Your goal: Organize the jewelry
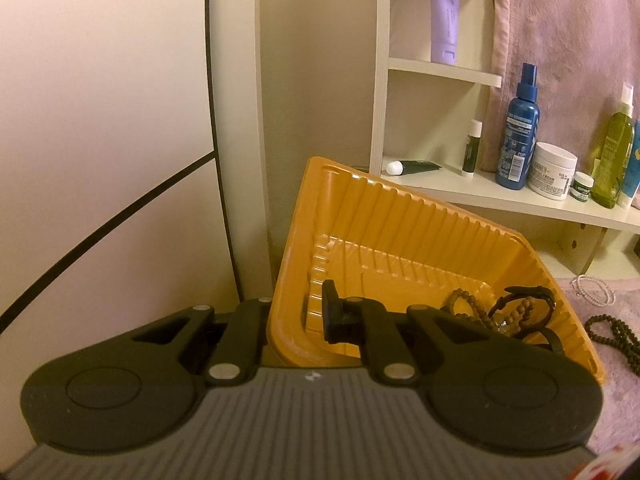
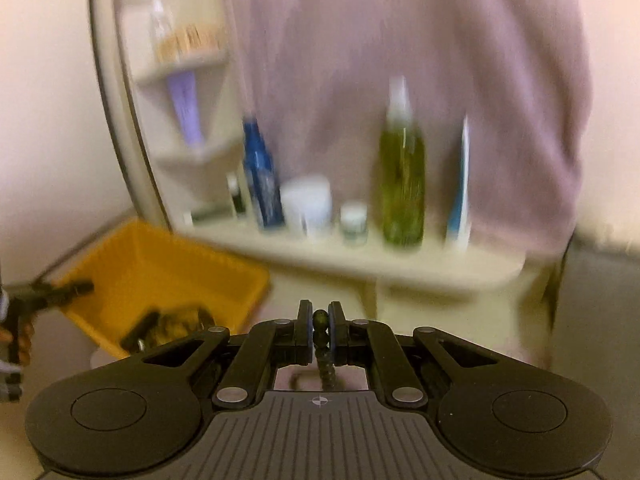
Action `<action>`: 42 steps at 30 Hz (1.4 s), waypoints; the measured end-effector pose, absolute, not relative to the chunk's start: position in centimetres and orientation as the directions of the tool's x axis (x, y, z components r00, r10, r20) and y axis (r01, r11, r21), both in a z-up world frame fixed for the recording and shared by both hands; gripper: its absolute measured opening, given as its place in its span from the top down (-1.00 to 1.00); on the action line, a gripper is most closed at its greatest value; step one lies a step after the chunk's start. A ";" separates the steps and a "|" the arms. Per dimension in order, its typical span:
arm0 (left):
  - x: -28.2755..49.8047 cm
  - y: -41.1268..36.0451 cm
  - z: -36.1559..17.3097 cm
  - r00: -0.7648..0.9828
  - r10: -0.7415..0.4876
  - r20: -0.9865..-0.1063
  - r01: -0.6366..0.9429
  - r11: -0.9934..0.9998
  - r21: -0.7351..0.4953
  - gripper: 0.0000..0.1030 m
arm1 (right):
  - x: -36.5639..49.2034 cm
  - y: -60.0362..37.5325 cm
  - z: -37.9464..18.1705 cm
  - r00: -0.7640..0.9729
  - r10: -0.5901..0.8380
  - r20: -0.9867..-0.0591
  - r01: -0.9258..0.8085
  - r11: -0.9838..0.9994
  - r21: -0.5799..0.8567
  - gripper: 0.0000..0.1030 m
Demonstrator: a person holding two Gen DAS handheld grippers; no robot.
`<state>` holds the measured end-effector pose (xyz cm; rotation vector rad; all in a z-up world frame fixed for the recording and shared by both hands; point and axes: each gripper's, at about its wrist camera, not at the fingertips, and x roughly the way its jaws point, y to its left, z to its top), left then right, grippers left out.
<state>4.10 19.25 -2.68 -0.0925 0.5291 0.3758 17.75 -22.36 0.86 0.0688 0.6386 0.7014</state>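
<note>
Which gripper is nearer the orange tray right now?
Left. The left gripper is clamped on the orange tray wall, holding it tilted. The right gripper sits off beside it, pinching a bead strand.

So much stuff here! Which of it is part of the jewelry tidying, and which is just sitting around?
Part of the job: orange tray held tilted by the left gripper; bracelets inside it; dark bead strand pinched in the right gripper; white bead string on the pink cloth.

Just lying about: blue spray bottle, cream jar, green bottle, purple tube.

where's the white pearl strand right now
In the left wrist view, the white pearl strand lies on the pink cloth, right of the orange tray, beyond the dark beads.
</note>
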 end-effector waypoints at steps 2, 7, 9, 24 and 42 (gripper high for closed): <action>4.1 19.3 -2.7 0.796 0.325 -0.511 -0.373 0.928 0.008 0.81 | 18.6 -21.4 -1.8 0.551 0.601 -0.579 -0.560 0.781 0.278 0.86; 4.2 19.3 -2.6 0.796 0.322 -0.512 -0.369 0.929 0.009 0.81 | 20.0 -20.0 -7.1 0.501 0.559 -0.661 -0.508 0.808 0.298 0.86; 4.2 19.3 -2.6 0.796 0.321 -0.513 -0.369 0.929 0.010 0.81 | 20.3 -19.5 -8.1 0.478 0.553 -0.683 -0.506 0.809 0.300 0.85; 4.2 19.2 -2.6 0.794 0.322 -0.515 -0.370 0.929 0.011 0.81 | 19.9 -18.5 -10.0 0.489 0.541 -0.685 -0.590 0.783 0.197 -0.49; 4.1 19.2 -2.7 0.792 0.324 -0.518 -0.374 0.927 0.008 0.81 | 18.4 -16.3 -9.3 0.509 0.552 -0.661 -0.643 0.754 0.135 0.71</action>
